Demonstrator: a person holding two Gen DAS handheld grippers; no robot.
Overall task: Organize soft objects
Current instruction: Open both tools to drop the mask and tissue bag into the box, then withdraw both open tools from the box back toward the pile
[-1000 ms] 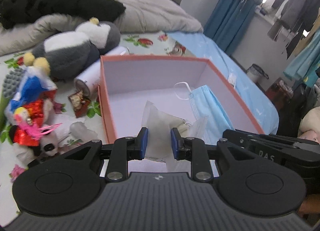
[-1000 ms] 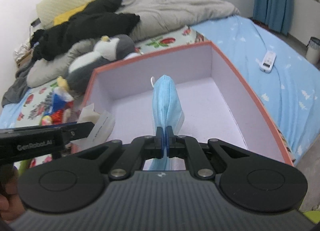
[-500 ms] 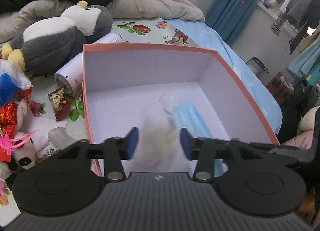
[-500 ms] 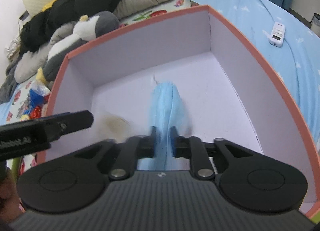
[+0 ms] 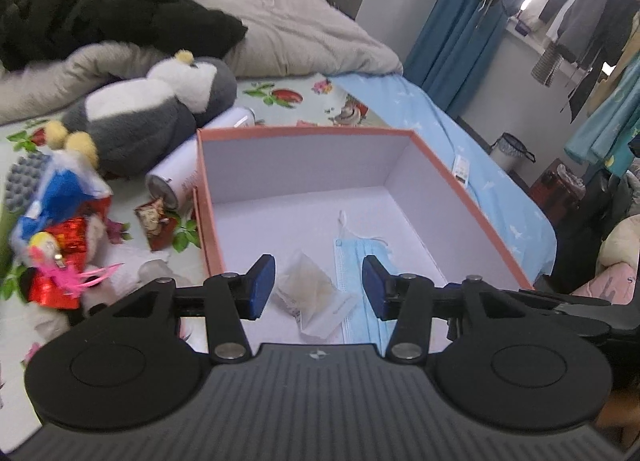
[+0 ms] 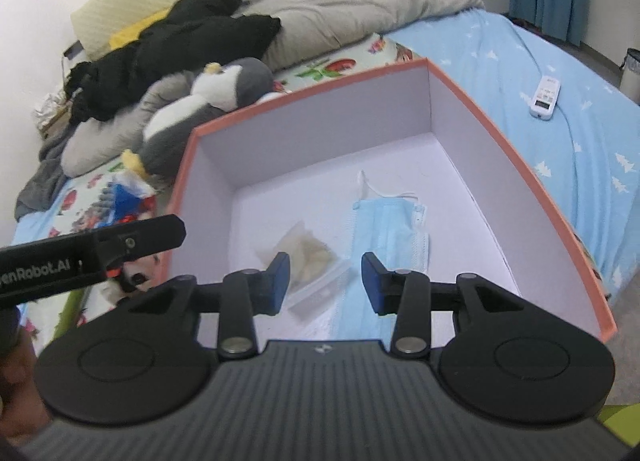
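The mask [image 5: 362, 267] lies flat on the floor of the box [image 5: 304, 132], at about 5 o'clock of the floor in the left wrist view, its white ear loop trailing toward 12 o'clock. Just beside it, at its 9 o'clock, lies the pouch [image 5: 310, 293], a clear packet with something pale inside; the two look to touch or nearly touch along one edge, and which it is cannot be told. In the right wrist view the mask [image 6: 390, 229] sits at 1 o'clock of the pouch [image 6: 306, 261], both near the front wall of the box [image 6: 516, 149]. The left gripper [image 5: 319, 287] hangs over the near rim with its blue fingers [image 5: 262, 285] wide apart and nothing between them; the pouch shows through the gap below. The right gripper [image 6: 325, 282] is likewise spread, its fingers [image 6: 370, 281] apart and empty, above the pouch and the near end of the mask. Outside the box, at 10 o'clock in the left view, a plush penguin [image 5: 148, 117] lies on its side on the bed, with a white can [image 5: 180, 177] against the box's left wall and a heap of small toys [image 5: 56, 237] at 9 o'clock. Farther back, at 11 o'clock, black clothes [image 5: 112, 13] sit on a grey quilt [image 5: 304, 33]. In the right view a white remote [image 6: 545, 95] rests on the blue sheet [image 6: 560, 149] at 2 o'clock, well apart from the box.
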